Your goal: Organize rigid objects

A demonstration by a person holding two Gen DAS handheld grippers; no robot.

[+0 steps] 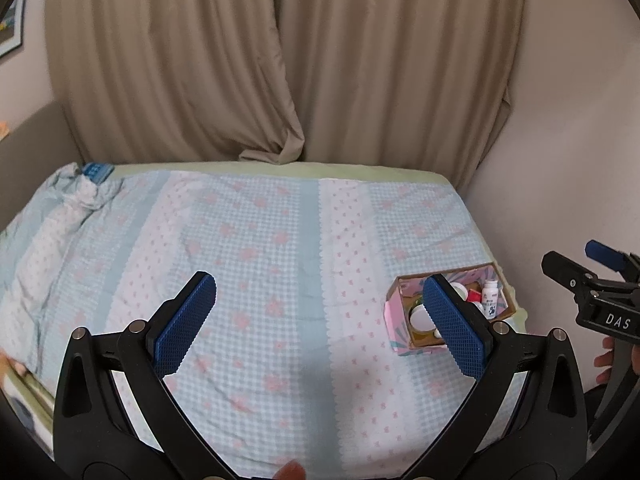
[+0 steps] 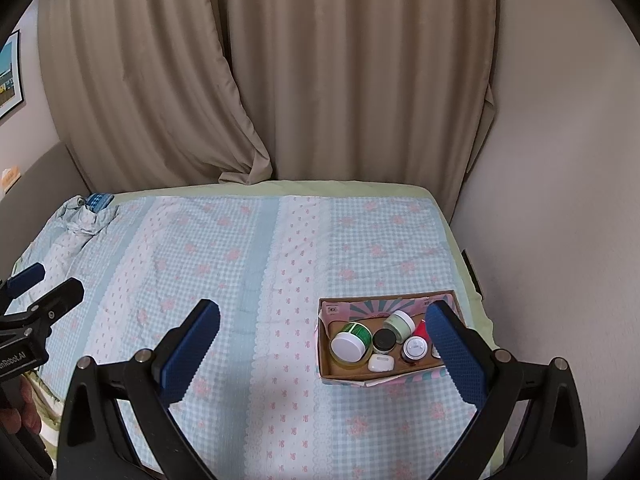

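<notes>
A cardboard box (image 2: 326, 364) with a pink patterned outside sits on the bed at the right; it also shows in the left wrist view (image 1: 394, 322). It holds several jars and bottles: a white-lidded green jar (image 2: 349, 345), a black-lidded jar (image 2: 383, 339), a pale green jar (image 2: 400, 323), a white earbud case (image 2: 379, 363) and a white bottle (image 1: 489, 296). My left gripper (image 1: 318, 304) is open and empty above the bed's middle. My right gripper (image 2: 322, 328) is open and empty, held above the bed left of the box.
The bed carries a blue checked quilt (image 2: 224, 280) with pink flowers. A blue packet (image 2: 98, 201) lies on bunched fabric at the far left corner. Beige curtains (image 2: 320, 80) hang behind. A white wall (image 2: 560, 240) borders the right side.
</notes>
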